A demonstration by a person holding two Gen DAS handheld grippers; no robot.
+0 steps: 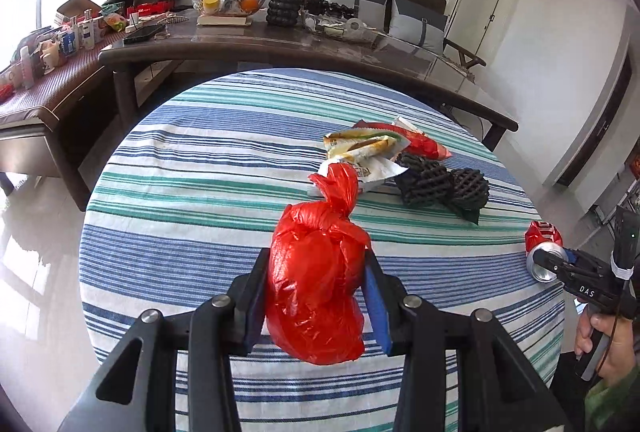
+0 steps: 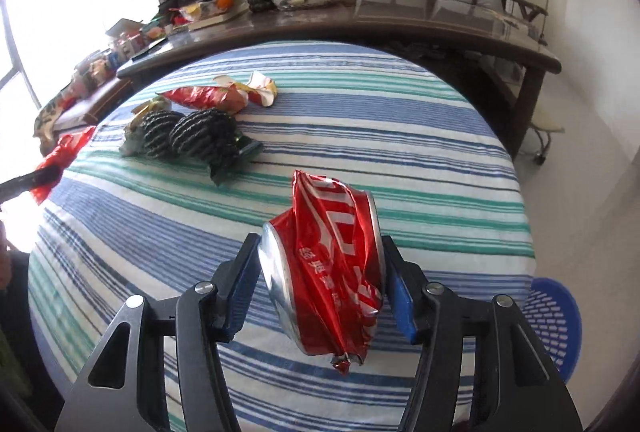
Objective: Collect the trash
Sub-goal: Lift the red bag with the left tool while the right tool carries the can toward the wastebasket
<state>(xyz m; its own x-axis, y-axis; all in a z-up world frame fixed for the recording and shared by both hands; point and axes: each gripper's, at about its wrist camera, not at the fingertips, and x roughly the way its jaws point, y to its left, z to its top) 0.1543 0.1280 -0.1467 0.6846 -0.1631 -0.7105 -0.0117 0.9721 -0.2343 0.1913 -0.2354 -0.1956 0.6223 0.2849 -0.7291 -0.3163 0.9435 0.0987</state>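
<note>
The left gripper [image 1: 316, 288] reaches level over the striped tablecloth [image 1: 192, 192], its fingers pinching a knotted red plastic bag [image 1: 316, 284] held above the cloth. At its 3 o'clock the right gripper [image 2: 320, 284], gripped from below by the person's hand [image 1: 604, 340], clamps a crushed red can [image 2: 328, 272] between both pads. Snack wrappers [image 1: 368, 148] and black foam netting [image 1: 444, 184] lie at the table's 1 o'clock. A blue basket [image 2: 552, 324] sits on the floor at the right gripper's 4 o'clock.

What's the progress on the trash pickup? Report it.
Done: nothing visibly binned yet. In hand: left gripper clamps the red bag; right gripper clamps the crushed can. Left: snack wrappers and black foam nets on the table; blue basket waits.
</note>
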